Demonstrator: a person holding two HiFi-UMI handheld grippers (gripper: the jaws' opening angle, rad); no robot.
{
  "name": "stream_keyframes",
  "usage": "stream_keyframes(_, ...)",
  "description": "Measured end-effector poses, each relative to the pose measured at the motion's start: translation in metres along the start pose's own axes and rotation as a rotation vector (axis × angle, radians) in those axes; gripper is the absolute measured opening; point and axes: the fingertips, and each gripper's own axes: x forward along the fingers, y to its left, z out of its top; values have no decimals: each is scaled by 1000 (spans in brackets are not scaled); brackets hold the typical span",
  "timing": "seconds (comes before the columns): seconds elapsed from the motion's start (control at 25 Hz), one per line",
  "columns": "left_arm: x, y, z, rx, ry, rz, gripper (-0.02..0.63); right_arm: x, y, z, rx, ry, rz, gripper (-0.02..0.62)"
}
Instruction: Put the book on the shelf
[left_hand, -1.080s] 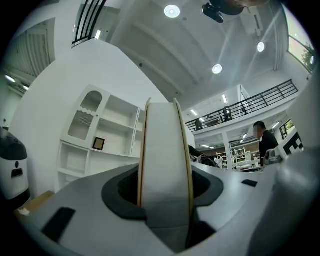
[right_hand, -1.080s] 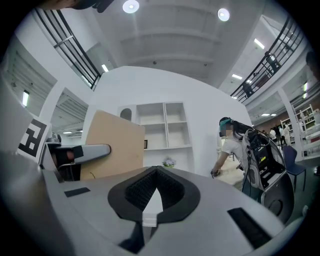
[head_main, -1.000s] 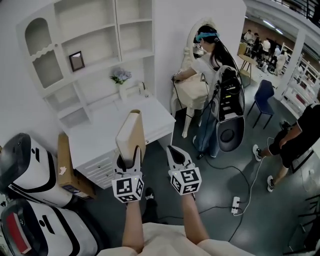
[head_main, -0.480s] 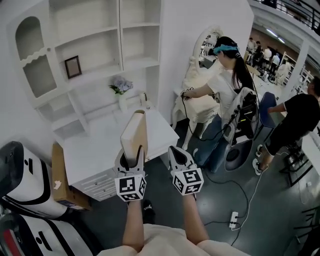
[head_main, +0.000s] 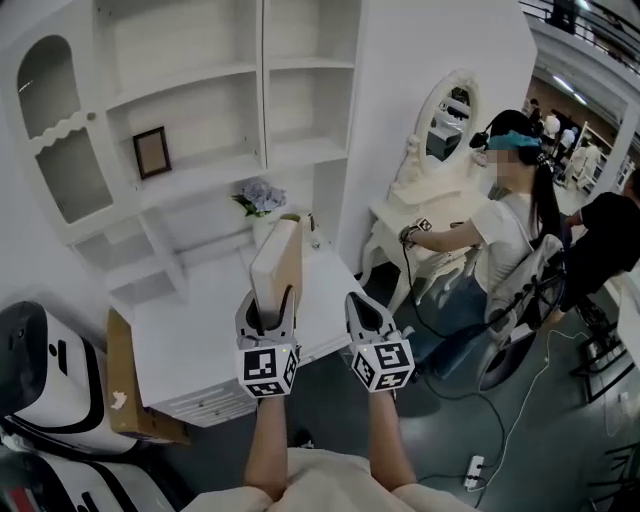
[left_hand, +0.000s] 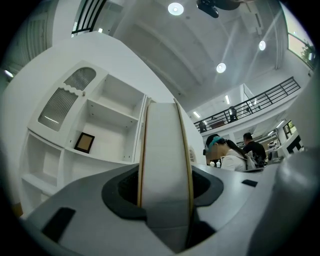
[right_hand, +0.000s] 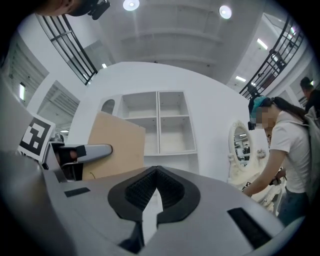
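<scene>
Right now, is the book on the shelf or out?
Out. The left gripper is shut on the book, holding it upright in front of the shelf, not in any bay.

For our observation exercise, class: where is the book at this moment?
In the head view, the book stands upright, clamped in the left gripper just left of centre, over the white desk in front of the shelf.

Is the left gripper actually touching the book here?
Touching. In the left gripper view the book sits clamped between both jaws of the left gripper, with no gap on either side.
</scene>
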Motion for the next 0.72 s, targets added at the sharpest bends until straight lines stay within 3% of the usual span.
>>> stream_keyframes(0.36, 73, 45, -27, 7, 11, 8, 221, 88, -23, -32, 30, 22, -3, 25)
stream_keyframes(0.72, 131, 50, -49, 26, 43, -10, 221, 144, -57, -56, 85, 45, -20, 25)
